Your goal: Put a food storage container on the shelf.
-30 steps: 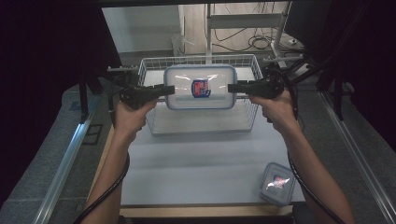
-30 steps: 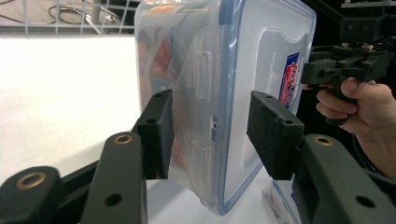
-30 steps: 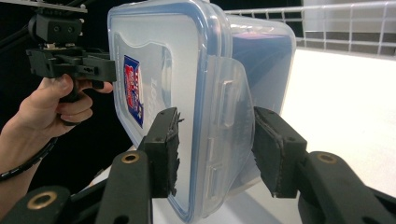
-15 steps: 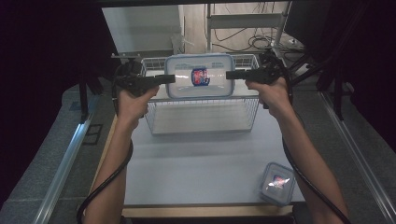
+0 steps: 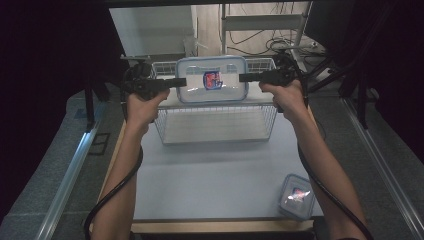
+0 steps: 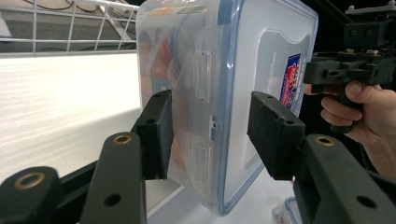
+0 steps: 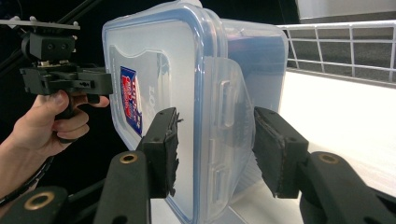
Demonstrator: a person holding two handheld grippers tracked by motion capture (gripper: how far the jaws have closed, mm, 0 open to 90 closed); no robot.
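Since a second ago both hands have carried the lidded food container (image 5: 212,80) toward the far edge of the tabletop (image 5: 215,175), so it now hangs over the far rim of the wire basket (image 5: 216,122) rather than over its middle. Left hand-held gripper (image 5: 181,82) pinches the container's left end, its pads on either side of the side latch (image 6: 201,74); right hand-held gripper (image 5: 245,77) pinches the right end the same way. Held level between them, lid up, the container shows a red and blue label (image 5: 212,80). Another small lidded container (image 5: 297,196) lies near the tabletop's near right corner
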